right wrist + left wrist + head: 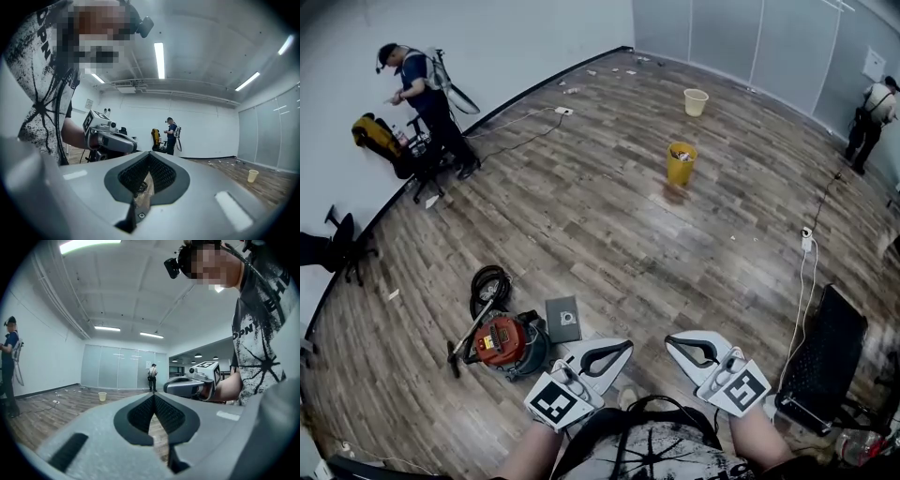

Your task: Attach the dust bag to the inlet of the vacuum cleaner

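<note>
Two grey hand-held grippers are held side by side over the wood-plank floor (609, 234), the left gripper (616, 350) and the right gripper (680, 345), and the jaws of each are pressed shut with nothing between them. The flat grey square dust bag (563, 319) is laid on the floor just beside the round red-and-grey vacuum cleaner (502, 342), at its right in the head view, while a coiled black hose (490, 284) is seen just behind the cleaner
</note>
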{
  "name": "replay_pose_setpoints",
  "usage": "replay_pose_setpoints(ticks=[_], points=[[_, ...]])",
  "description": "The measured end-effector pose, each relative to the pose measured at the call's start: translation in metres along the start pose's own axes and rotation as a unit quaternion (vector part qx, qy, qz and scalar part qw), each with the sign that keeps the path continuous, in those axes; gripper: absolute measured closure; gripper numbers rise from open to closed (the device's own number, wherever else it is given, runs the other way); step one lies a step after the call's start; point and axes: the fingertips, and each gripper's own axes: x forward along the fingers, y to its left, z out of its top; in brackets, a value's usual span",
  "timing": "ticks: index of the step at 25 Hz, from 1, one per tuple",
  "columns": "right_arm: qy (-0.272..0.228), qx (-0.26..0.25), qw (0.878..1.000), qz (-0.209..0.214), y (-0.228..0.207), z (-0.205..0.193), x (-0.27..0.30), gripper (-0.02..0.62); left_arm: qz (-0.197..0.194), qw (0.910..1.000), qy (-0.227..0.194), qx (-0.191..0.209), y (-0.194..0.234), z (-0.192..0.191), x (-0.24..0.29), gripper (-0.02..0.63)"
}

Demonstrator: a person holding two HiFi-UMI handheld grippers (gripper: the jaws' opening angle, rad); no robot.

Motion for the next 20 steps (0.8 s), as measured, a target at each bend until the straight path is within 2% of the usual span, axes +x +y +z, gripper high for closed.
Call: replay_pose_setpoints(ticks=[5, 12, 16, 20], points=[[0.003, 0.005, 1.0, -0.002, -0.024, -0.005, 0.026, 0.591, 0.005, 0.9999, -0.001, -0.011, 0.037, -0.005, 0.0, 0.607], [0.009, -0.003, 1.0, 0.003, -0.068, -0.015, 0.049, 0.591, 0.008, 0.9999, 0.007, 0.001, 0.077, -0.011, 0.025, 0.607], [-0.005, 0.001, 0.999, 0.031, -0.103, -0.021, 0.068, 0.591, 0.037, 0.9992, 0.015, 0.002, 0.105, -0.014, 0.045, 0.607], [-0.028, 0.007, 0.997, 0.077, -0.138, -0.016, 0.089, 0.591, 0.079, 0.9968, 0.013, 0.001, 0.135, -0.008, 0.071, 0.607]])
